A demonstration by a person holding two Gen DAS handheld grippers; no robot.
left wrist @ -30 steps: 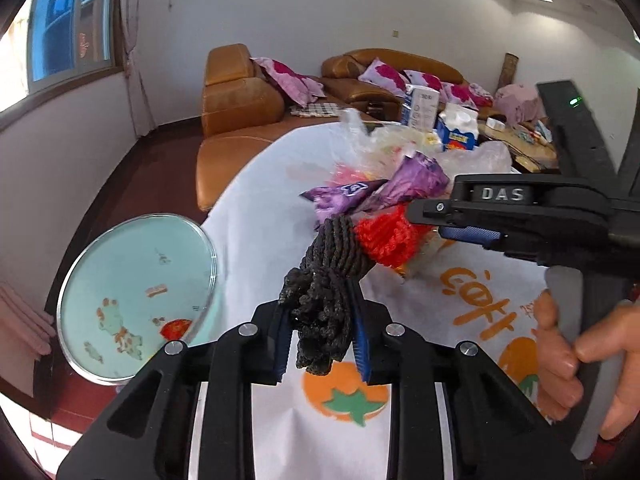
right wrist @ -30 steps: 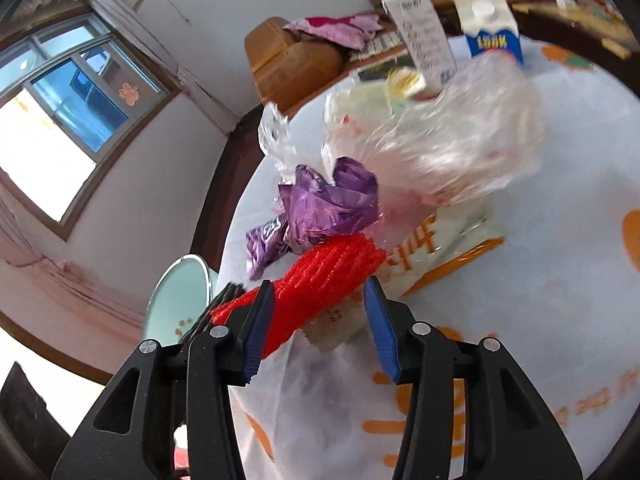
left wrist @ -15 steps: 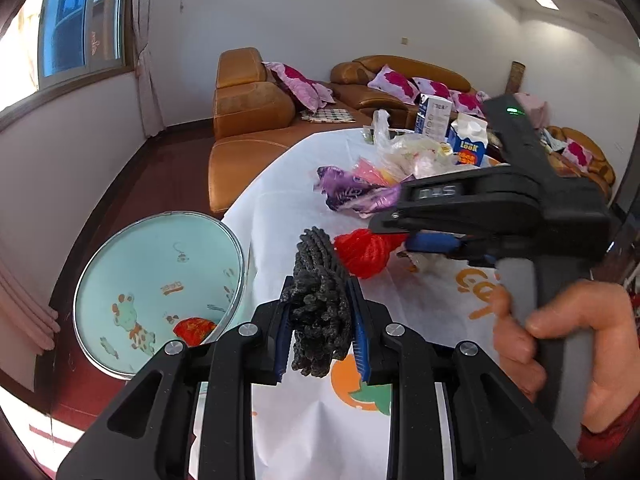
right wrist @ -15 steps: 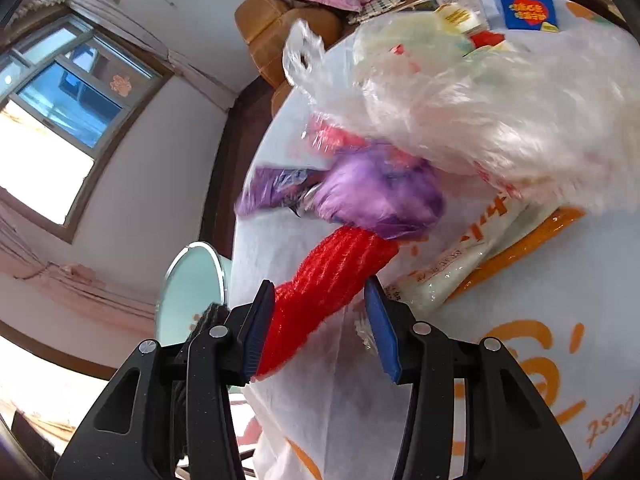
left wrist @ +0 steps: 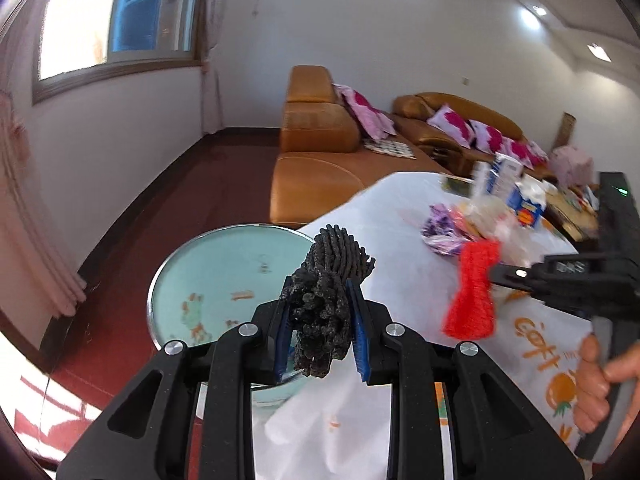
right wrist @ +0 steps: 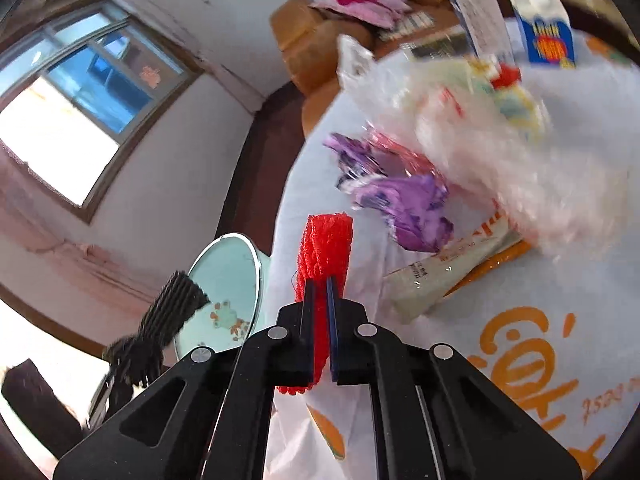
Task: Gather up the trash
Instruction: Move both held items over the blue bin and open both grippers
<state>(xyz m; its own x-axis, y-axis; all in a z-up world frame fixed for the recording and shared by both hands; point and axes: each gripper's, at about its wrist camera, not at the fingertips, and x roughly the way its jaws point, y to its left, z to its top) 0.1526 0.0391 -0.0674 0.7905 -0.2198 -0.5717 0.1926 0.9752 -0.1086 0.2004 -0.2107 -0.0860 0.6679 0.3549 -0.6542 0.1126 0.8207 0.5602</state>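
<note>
Squeezing a red net sleeve (right wrist: 325,248), the right gripper (right wrist: 319,292) has its jaws nearly together w/ the red net pinched flat between the pads; the net sticks up past the tips and hangs out below, up off the table (right wrist: 520,360). From the left cam the same red net (left wrist: 474,292) shows at the tip of the right gripper, and a hand (left wrist: 600,384) holds its handle. The left gripper (left wrist: 320,328) is narrow too, pressed on a black net bundle (left wrist: 326,300), held above the table edge & near a round pale-green bin (left wrist: 224,264) on the floor. Beside the red net, on the white cloth w/ orange print, lie a purple wrapper (right wrist: 404,204), a clear plastic bag (right wrist: 500,140) and a flat white packet (right wrist: 444,272). Further back stand a blue and white carton (right wrist: 544,28) & orange sofas (left wrist: 320,152).
</note>
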